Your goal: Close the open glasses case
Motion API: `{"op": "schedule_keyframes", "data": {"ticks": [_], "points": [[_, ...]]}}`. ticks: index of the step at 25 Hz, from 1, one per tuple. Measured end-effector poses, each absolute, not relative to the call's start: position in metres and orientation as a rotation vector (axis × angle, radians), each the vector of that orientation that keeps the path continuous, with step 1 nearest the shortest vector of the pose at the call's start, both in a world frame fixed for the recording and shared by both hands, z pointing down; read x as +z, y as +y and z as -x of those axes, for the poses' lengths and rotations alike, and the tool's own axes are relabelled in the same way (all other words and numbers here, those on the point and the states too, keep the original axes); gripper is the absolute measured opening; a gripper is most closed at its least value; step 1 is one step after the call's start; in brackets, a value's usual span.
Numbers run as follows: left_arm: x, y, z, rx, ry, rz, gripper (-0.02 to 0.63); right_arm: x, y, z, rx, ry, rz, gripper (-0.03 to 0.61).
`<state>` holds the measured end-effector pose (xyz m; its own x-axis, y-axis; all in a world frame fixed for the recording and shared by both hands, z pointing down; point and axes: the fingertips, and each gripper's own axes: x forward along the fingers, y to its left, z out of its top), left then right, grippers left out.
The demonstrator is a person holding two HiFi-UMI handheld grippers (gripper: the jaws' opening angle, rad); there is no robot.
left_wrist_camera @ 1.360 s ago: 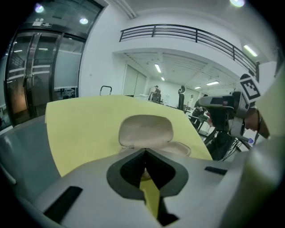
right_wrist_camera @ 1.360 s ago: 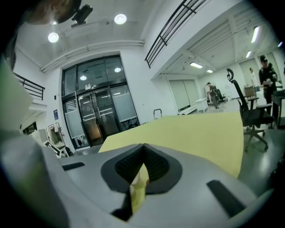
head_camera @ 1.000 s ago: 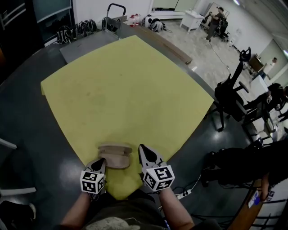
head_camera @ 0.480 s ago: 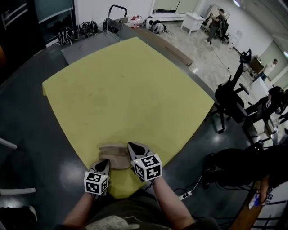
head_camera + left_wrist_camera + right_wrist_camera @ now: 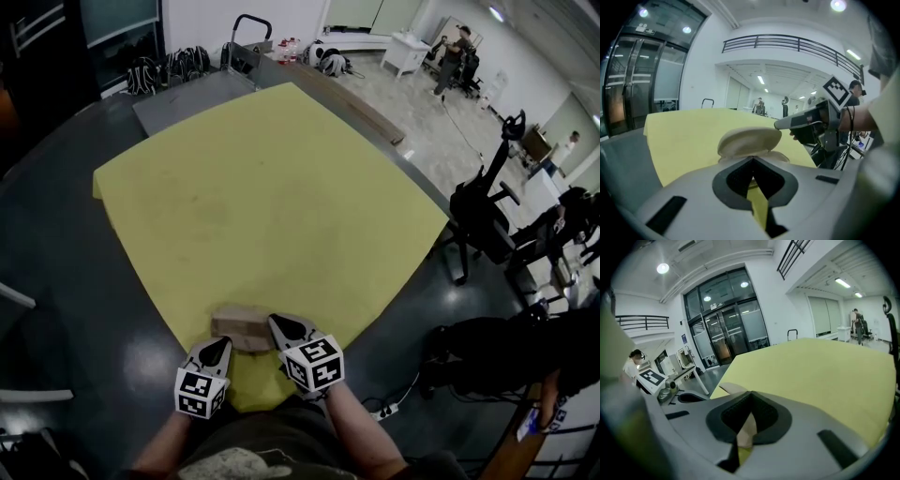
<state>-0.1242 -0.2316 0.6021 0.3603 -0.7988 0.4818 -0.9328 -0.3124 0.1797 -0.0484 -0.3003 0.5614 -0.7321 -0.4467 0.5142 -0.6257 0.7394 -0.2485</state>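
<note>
A beige glasses case (image 5: 239, 327) lies on the near corner of the yellow mat (image 5: 272, 187). In the left gripper view its lid (image 5: 749, 139) stands partly raised over the base. My right gripper (image 5: 277, 324) is shut, and its tip (image 5: 780, 124) rests against the lid's right edge. Shut too, my left gripper (image 5: 217, 346) points at the case from the near-left side, just short of it, jaws closed on nothing (image 5: 752, 160). The right gripper view shows a beige edge of the case (image 5: 731, 389) just past the closed jaws (image 5: 750, 394).
The mat covers a dark grey round table (image 5: 56, 281). A grey board (image 5: 192, 94) lies at the far edge, bags (image 5: 164, 66) behind it. Office chairs (image 5: 487, 202) stand at the right, and a power strip (image 5: 380, 408) lies on the floor.
My right gripper has swung left onto the case, and the lid has folded from lying flat back toward the base. The left gripper has barely moved.
</note>
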Motion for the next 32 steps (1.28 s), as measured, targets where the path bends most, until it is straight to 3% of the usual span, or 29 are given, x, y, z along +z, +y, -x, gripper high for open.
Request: {"op": "schedule_keyframes", "data": {"ticks": [12, 26, 32], "points": [[0.566, -0.244, 0.151, 0.304, -1.616, -2.199, 0.009, 0.578, -0.262, 0.047, 0.646, -2.502, -0.776, -0.011], [0.609, -0.231, 0.143, 0.461, -1.512, -2.13, 0.009, 0.611, -0.244, 0.04, 0.611, -2.399, -0.795, -0.011], [0.611, -0.23, 0.146, 0.373, -1.5, -2.102, 0.009, 0.613, -0.244, 0.04, 0.646, -2.406, -0.819, -0.011]]}}
